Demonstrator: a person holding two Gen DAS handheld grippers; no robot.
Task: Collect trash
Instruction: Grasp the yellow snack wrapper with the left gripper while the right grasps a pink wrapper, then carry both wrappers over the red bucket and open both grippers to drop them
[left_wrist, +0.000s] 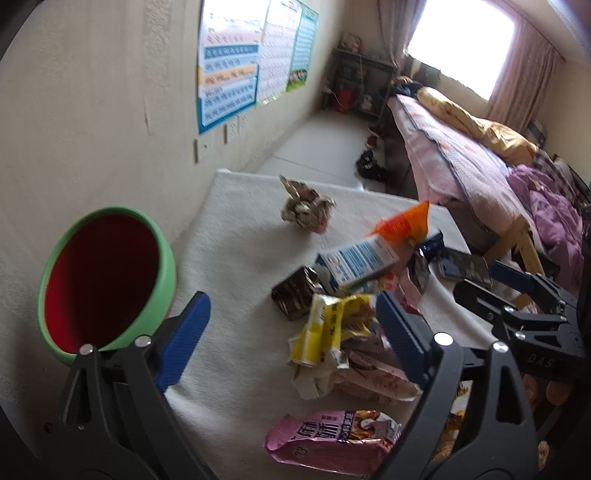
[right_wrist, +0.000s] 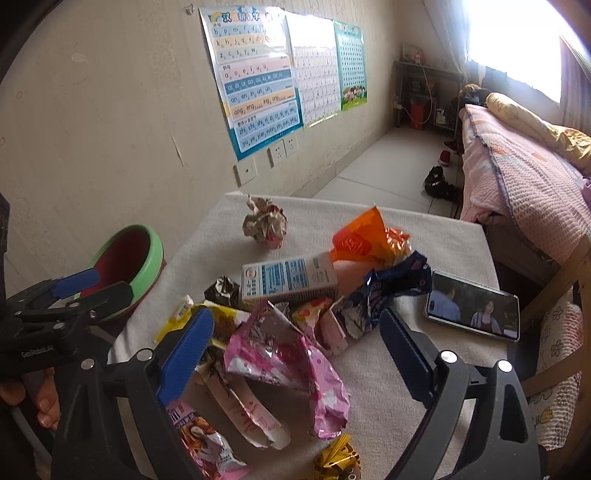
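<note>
Nearest the left wrist camera lies a pink snack bag (left_wrist: 332, 439), flat on the white worktop (left_wrist: 236, 258) just below the left tool (left_wrist: 291, 339). That tool's blue pads are spread wide; a crumpled yellow wrapper (left_wrist: 325, 328) and a pale torn packet (left_wrist: 373, 380) sit partly in the gap, but the pads press on nothing. Behind them come a small dark foil wrapper (left_wrist: 295, 295), a blue-and-white carton (left_wrist: 358, 262) lying on its side, an orange bag (left_wrist: 402, 221) and, apart from the heap, a crumpled paper ball (left_wrist: 304, 206). A green bowl (left_wrist: 166, 273) with a red inside stands at the worktop's left edge, near the wall.

The right wrist view shows the same heap from the other side. The right tool (right_wrist: 295, 350) is also spread, its pads astride a crinkled pink foil wrapper (right_wrist: 288, 354) without gripping it. Only this view clearly shows a phone (right_wrist: 472, 306) with a lit screen lying on the worktop to the right of the heap, a crumpled blue wrapper (right_wrist: 391, 284) beside the carton, a gold wrapper (right_wrist: 336, 461) at the bottom edge, and fingertips (right_wrist: 46, 406) on the left tool's handle. The wall charts (right_wrist: 258, 74) read sharply here and are blurred in the left view, which takes in more of the bed (left_wrist: 461, 158) and its purple bedding.
</note>
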